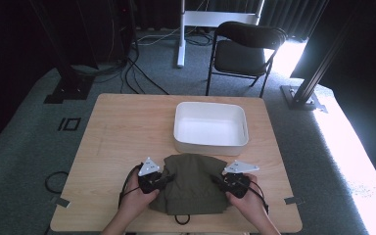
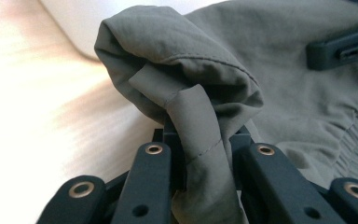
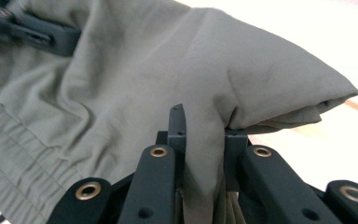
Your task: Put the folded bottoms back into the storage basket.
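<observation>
Garment (image 1: 194,182), olive-green, folded, at near table (image 1: 117,132) edge just before white tub (image 1: 210,128): left gripper (image 1: 162,180) and right gripper (image 1: 223,180) each clenched on a side fold, grasp done, transfer into tub judged outstanding.

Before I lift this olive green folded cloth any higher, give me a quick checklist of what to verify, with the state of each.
1. Left gripper clamped on the olive green folded cloth: ok, fabric is pinched between its jaws.
2. Right gripper clamped on the cloth: ok, a fold sits between its jaws.
3. Grips on opposite sides of the cloth: ok in the high view.
4. White rectangular plastic tub free of contents: ok.
5. Light wooden table between cloth and tub free of obstacles: ok.
6. Black drawstring loop at the near edge free of snags: cannot tell.
</observation>
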Action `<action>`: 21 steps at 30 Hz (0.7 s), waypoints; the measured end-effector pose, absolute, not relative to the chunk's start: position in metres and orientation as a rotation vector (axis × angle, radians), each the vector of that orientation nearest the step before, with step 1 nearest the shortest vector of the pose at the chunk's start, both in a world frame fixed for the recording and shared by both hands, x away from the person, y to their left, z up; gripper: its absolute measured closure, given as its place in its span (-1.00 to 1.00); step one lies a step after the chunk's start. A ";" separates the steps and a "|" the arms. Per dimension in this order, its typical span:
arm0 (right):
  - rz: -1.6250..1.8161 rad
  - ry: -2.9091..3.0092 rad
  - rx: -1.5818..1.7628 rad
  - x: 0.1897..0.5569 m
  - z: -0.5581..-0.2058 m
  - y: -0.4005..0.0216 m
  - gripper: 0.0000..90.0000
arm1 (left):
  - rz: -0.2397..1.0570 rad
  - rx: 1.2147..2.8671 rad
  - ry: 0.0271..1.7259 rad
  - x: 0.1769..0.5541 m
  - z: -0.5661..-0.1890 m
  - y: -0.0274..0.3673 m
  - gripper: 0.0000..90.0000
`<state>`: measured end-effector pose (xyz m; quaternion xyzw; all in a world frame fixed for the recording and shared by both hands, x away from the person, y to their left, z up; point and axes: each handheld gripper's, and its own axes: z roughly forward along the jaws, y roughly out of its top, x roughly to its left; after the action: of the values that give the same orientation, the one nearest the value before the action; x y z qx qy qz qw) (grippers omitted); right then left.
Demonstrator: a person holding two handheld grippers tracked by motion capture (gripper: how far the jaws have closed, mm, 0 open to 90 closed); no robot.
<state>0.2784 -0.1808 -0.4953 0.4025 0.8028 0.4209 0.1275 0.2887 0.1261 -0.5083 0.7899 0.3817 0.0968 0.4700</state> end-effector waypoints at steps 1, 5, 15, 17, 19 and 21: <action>1.231 2.337 1.165 0.278 -0.492 -0.182 0.77 | 0.232 1.916 0.933 0.290 -0.504 0.126 0.76; 1.301 2.290 1.156 0.277 -0.473 -0.188 0.77 | 0.234 1.887 0.917 0.294 -0.491 0.127 0.75; 1.388 2.213 1.144 0.285 -0.437 -0.200 0.77 | 0.277 1.857 0.866 0.310 -0.454 0.119 0.76; 1.402 2.198 1.145 0.288 -0.432 -0.202 0.77 | 0.268 1.847 0.862 0.314 -0.447 0.117 0.76; 1.416 2.182 1.144 0.293 -0.425 -0.205 0.77 | 0.281 1.847 0.853 0.319 -0.442 0.116 0.76; 1.419 2.168 1.142 0.296 -0.419 -0.207 0.77 | 0.284 1.847 0.845 0.324 -0.435 0.113 0.76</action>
<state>0.2964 -0.2067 -0.4193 0.3984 0.7564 0.4953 0.1546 0.3243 0.1133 -0.4345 0.7700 0.3521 0.1185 0.5188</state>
